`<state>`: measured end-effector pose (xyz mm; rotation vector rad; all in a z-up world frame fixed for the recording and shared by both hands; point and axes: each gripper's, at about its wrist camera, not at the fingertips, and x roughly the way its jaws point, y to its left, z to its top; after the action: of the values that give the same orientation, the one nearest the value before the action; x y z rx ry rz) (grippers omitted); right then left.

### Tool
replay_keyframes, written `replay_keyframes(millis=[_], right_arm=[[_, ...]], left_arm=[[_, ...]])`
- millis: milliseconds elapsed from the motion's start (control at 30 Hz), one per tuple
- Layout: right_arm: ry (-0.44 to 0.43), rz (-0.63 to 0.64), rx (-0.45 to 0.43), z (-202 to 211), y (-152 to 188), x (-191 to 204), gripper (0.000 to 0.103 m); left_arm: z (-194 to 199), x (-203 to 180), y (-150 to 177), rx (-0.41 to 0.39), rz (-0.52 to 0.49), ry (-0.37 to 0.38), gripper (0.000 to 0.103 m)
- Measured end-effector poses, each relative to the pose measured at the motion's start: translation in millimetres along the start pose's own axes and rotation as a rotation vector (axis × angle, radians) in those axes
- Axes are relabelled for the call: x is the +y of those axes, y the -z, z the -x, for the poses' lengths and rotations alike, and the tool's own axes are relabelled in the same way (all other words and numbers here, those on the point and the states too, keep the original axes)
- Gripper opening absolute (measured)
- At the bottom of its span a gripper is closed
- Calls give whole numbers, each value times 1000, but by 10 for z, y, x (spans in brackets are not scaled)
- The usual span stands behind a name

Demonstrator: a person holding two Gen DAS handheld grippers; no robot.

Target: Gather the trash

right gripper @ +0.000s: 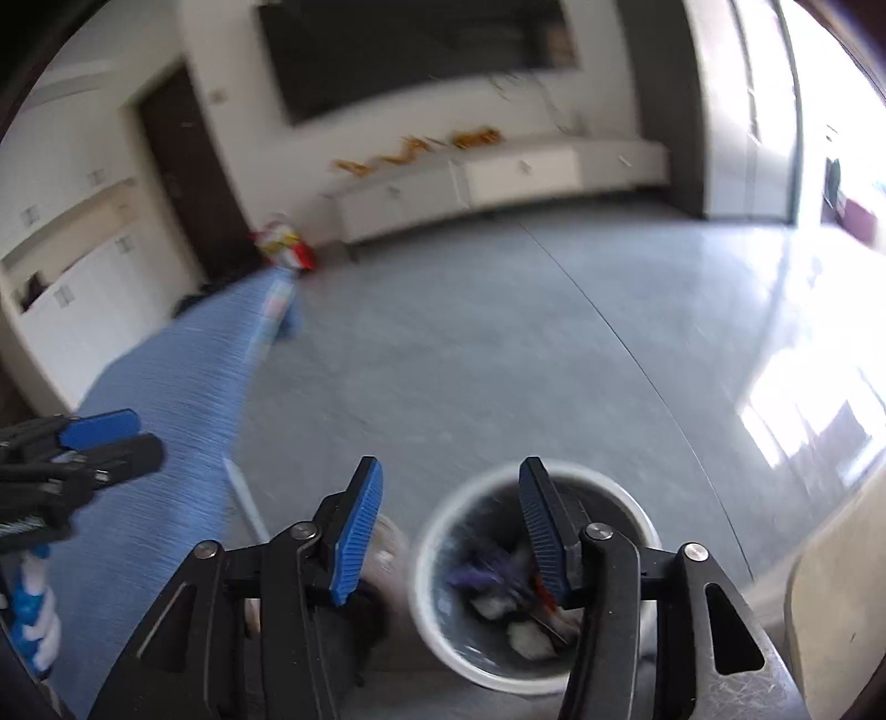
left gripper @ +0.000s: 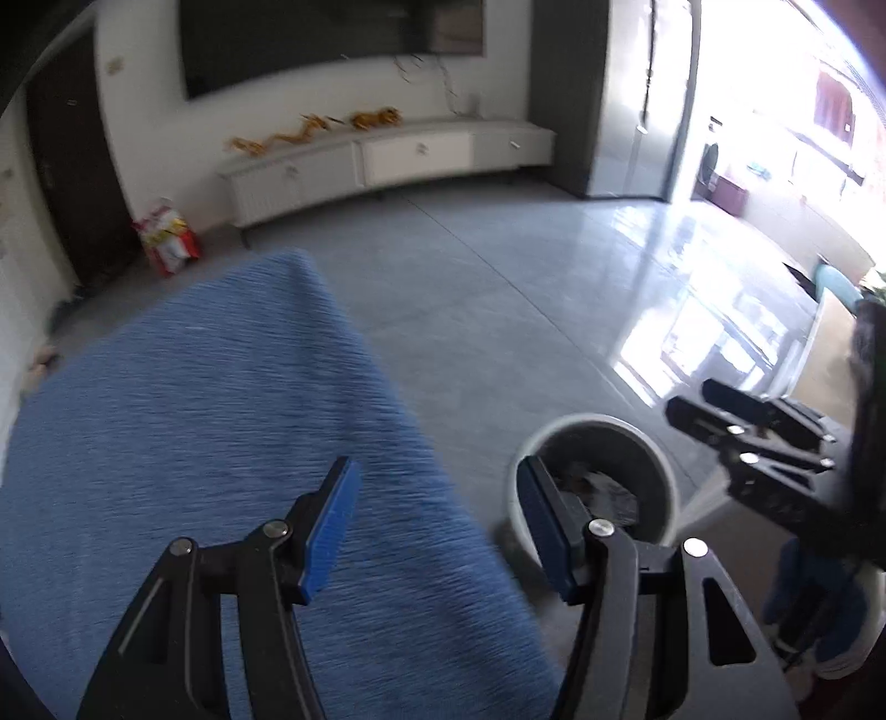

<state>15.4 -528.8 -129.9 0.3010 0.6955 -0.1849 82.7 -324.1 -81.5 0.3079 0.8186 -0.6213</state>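
A round white trash bin (right gripper: 426,559) stands on the grey floor below me, with crumpled paper and purple and red scraps (right gripper: 498,587) inside. My right gripper (right gripper: 448,531) is open and empty, hovering above the bin's left rim. My left gripper (left gripper: 437,526) is open and empty over the right edge of a table covered in blue cloth (left gripper: 194,415); the bin (left gripper: 664,476) lies just right of it. The right gripper also shows in the left wrist view (left gripper: 714,410), and the left gripper shows in the right wrist view (right gripper: 116,437).
A white low cabinet (left gripper: 387,160) runs along the far wall under a dark screen (left gripper: 332,39). A red and yellow bag (left gripper: 166,238) sits on the floor by a dark door. A beige chair edge (right gripper: 830,609) is at the right. Bright glare falls on the floor.
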Motion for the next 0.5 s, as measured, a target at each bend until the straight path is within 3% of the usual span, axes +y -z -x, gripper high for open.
replay_keyframes(millis=[200,400,500], right_arm=[[-131,150,-85,271,-255,991,62],[-213,248,-120,371,-289,1844,65],[-217,287,-141,431,-249,2170,80]], left_arm=[[720,739,247,-119,103,-235,59],[1312,1334,518,-211,203,-416,66],[1530,1538,665,-242,224,-481,68]])
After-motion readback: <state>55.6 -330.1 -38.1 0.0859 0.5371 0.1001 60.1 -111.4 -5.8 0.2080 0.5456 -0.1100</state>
